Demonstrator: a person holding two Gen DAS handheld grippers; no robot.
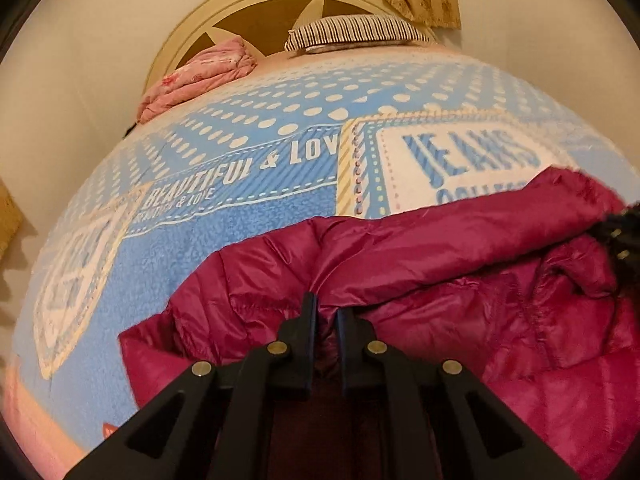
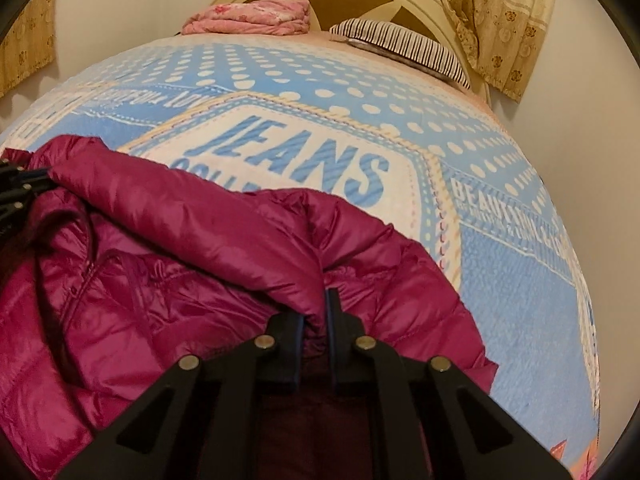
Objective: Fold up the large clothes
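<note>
bed: blue dotted blanket [image 1: 248, 216] fills mid-frame | magenta puffer jacket [image 1: 460, 264] rumpled on blanket, lower right in left view, lower left in right view | pink quilt [image 2: 256, 18] and striped pillow [image 2: 404, 46] at top by headboard | left gripper [image 1: 326, 312] pinched narrow on jacket fabric | right gripper [image 2: 318, 306] pinched narrow on jacket fold

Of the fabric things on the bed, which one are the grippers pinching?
The magenta puffer jacket, nearest the cameras; the pink quilt and striped pillow lie untouched by the headboard.
</note>
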